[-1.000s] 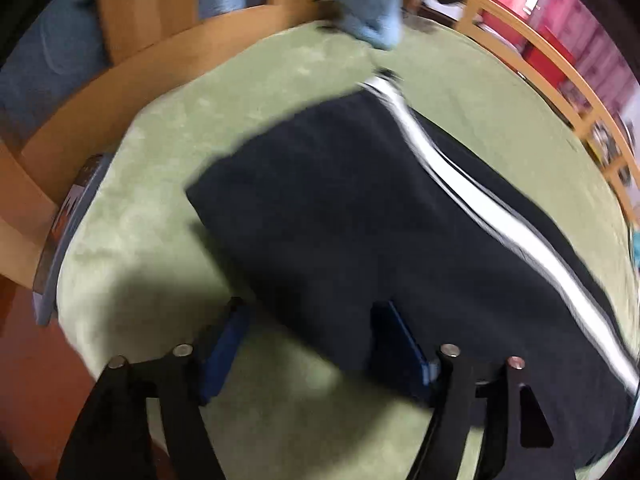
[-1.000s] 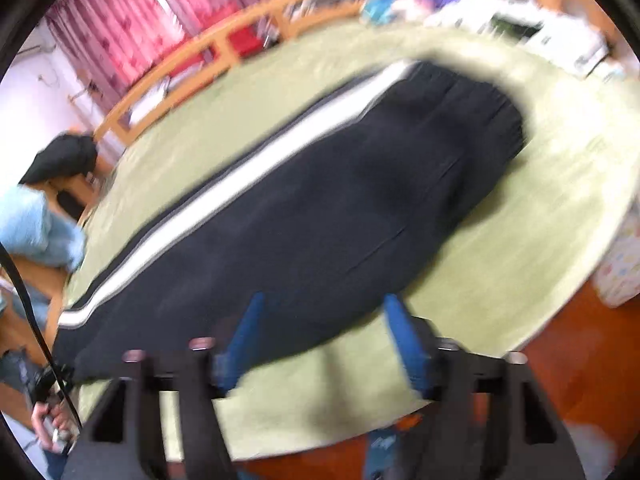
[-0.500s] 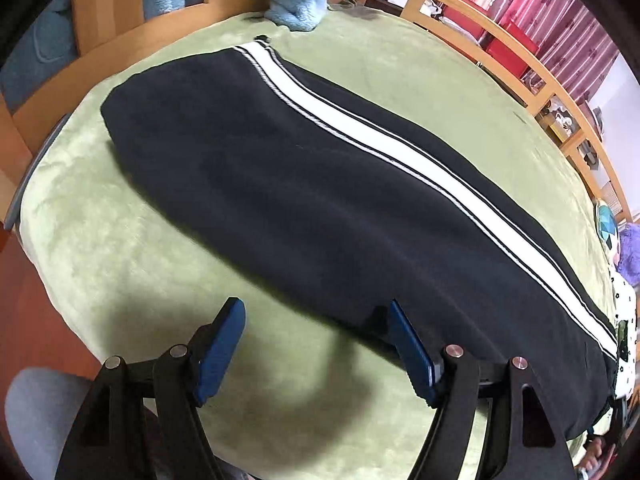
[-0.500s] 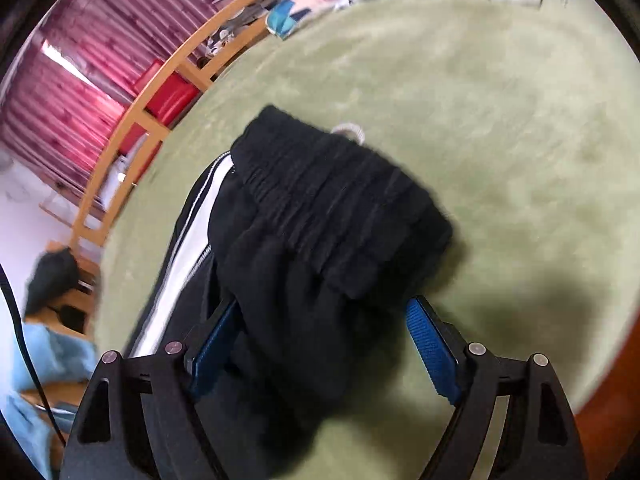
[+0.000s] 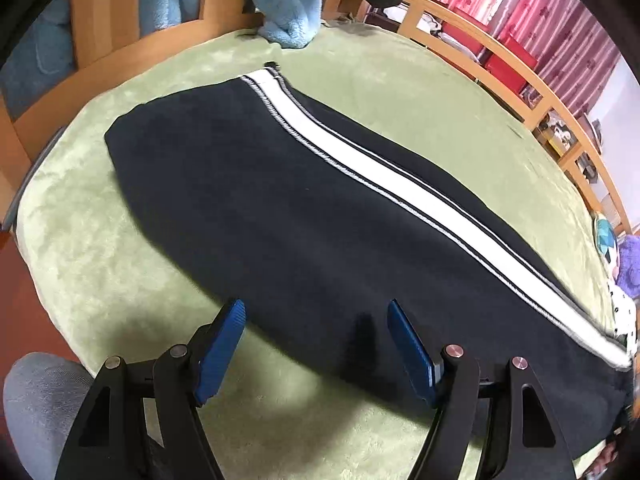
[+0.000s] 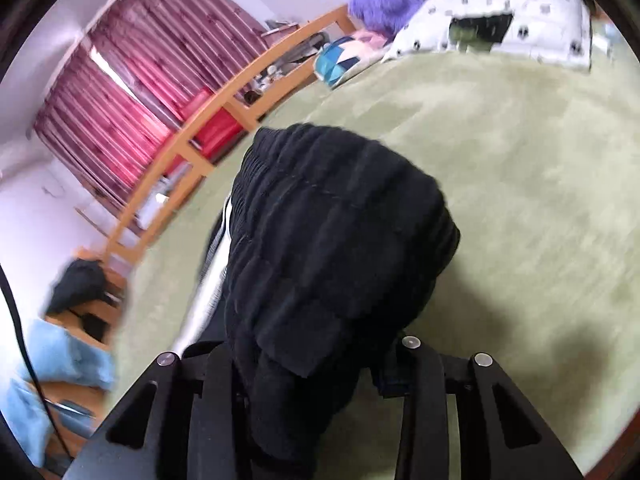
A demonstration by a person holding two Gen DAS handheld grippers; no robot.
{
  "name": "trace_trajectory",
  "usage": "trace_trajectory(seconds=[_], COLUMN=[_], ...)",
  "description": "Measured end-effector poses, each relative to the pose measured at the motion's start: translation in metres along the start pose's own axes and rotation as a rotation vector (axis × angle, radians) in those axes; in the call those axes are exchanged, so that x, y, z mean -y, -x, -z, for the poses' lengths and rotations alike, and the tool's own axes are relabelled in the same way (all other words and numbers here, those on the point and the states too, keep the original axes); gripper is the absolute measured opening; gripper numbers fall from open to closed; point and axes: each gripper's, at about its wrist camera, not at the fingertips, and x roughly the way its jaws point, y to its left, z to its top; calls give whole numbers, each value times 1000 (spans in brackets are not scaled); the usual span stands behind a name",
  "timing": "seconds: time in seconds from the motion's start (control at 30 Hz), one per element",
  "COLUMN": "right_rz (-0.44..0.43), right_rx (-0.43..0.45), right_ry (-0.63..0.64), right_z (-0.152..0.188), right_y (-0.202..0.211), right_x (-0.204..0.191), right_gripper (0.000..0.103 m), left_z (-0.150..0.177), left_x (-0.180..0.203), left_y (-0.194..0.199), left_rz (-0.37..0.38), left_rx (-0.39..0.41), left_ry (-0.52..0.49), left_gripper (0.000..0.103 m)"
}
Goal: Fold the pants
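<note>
The black pants (image 5: 304, 216) (with a white stripe (image 5: 400, 184) down the side) lie flat on the green blanket (image 5: 120, 272), the left gripper (image 5: 316, 344) hangs over their near edge with its jaws spread wide, and the right gripper (image 6: 304, 364) has its jaws pinching the bunched waistband (image 6: 340, 216)

Bed (image 5: 420, 92), green blanket: black pants (image 5: 280, 216) across centre; blue fleece (image 5: 288, 12) top centre; white spotted pillow (image 6: 520, 20) upper right.

- Pale green plush bed cover (image 5: 400, 92) spreads wide.
- Light wooden bed rail (image 5: 516, 68) runs alongside.
- Pink-red pleated curtains (image 6: 132, 92), daylight between them.
- White wall (image 6: 24, 216).
- Reddish-brown floor (image 5: 16, 280).
</note>
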Motion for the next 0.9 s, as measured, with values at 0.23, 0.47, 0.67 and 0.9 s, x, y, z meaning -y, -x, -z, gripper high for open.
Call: trace_trajectory(seconds=[0.23, 0.47, 0.67, 0.9], right_rz=[144, 230, 135, 66], right_rx=[-125, -44, 0, -30], right_ry=[39, 197, 221, 274], right_z=[32, 53, 90, 125], right_y=[-13, 51, 78, 35], right_x=[17, -37, -107, -187], right_gripper=[61, 61, 65, 65], left_z=[-8, -58, -135, -192], left_x=[-19, -30, -29, -22], left_y=[17, 35, -4, -68], left_rz=[10, 96, 59, -9], left_rx=[37, 126, 135, 63], left_ry=[7, -65, -125, -195], left_gripper=[72, 72, 72, 69])
